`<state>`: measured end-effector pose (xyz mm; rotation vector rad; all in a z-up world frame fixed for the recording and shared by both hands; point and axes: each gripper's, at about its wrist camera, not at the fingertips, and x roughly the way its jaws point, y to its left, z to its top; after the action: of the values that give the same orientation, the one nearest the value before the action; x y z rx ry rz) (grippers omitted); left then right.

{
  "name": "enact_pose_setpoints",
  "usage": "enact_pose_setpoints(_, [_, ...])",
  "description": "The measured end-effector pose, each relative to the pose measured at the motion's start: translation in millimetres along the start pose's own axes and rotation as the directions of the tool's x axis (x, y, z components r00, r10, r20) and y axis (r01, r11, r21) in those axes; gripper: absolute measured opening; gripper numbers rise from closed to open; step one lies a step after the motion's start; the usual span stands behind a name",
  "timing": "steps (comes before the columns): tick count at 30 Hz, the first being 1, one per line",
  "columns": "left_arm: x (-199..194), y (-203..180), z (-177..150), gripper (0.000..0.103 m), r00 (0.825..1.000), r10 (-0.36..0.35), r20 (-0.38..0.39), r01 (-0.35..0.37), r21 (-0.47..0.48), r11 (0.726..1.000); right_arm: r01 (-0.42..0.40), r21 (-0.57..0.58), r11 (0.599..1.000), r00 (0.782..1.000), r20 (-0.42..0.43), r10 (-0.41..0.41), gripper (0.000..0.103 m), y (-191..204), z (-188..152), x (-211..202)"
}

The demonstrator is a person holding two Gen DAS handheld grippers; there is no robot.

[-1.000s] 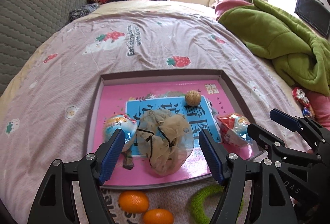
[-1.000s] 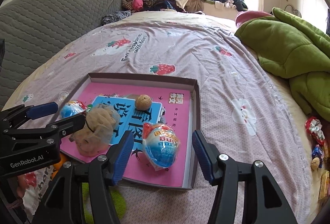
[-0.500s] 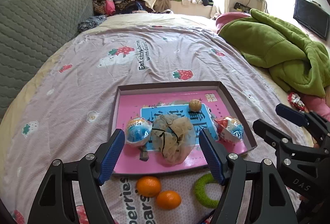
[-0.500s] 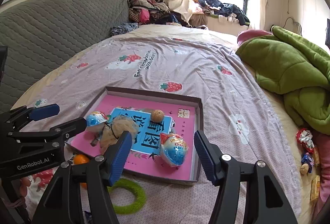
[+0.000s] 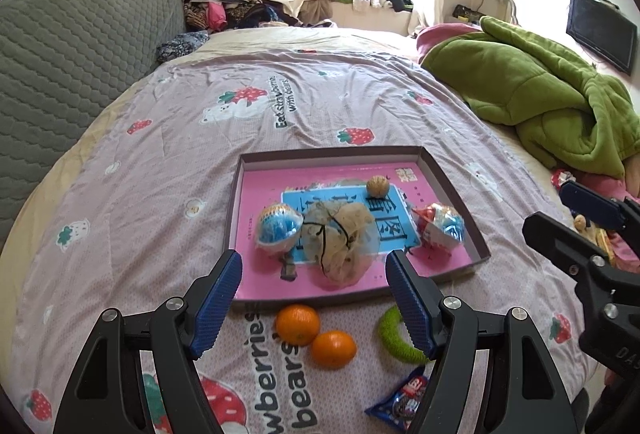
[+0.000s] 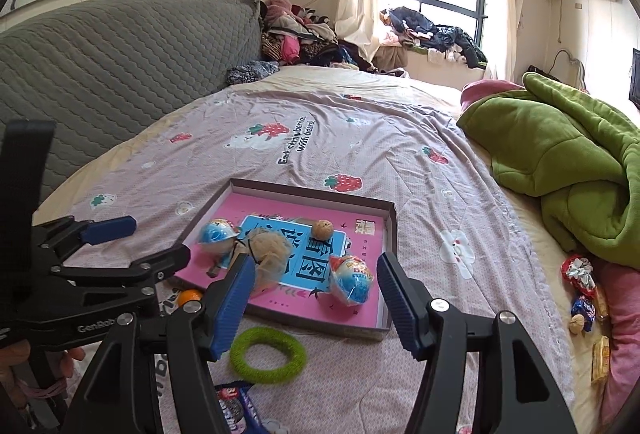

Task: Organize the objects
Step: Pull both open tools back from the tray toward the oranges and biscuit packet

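Grippers back; "GenRob" label visible

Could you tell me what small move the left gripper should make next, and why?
Probably lower the left gripper onto the nearer orange. Its fingers are open and empty, and both oranges and the green ring lie outside the box, just below it.

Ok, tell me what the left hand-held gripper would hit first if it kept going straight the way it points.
Probably the beige mesh pouch in the shallow box: it sits centred between the open fingers of the left hand-held gripper, with nothing nearer on that line. Depth is unclear; it might land on the near box rim instead.
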<state>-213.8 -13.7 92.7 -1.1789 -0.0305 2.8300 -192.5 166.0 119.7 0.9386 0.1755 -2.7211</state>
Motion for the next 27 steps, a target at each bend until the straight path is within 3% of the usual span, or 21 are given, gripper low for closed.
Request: enact_pose_setpoints(27, [-28.4,-4.9,-47.9,0.076,1.0,0.0,-0.03,0.0,0.023,1.0,-0.052,-0.011,0.999,0.999,-0.003,0.052,0.067,20.8,-60.8,-44.7])
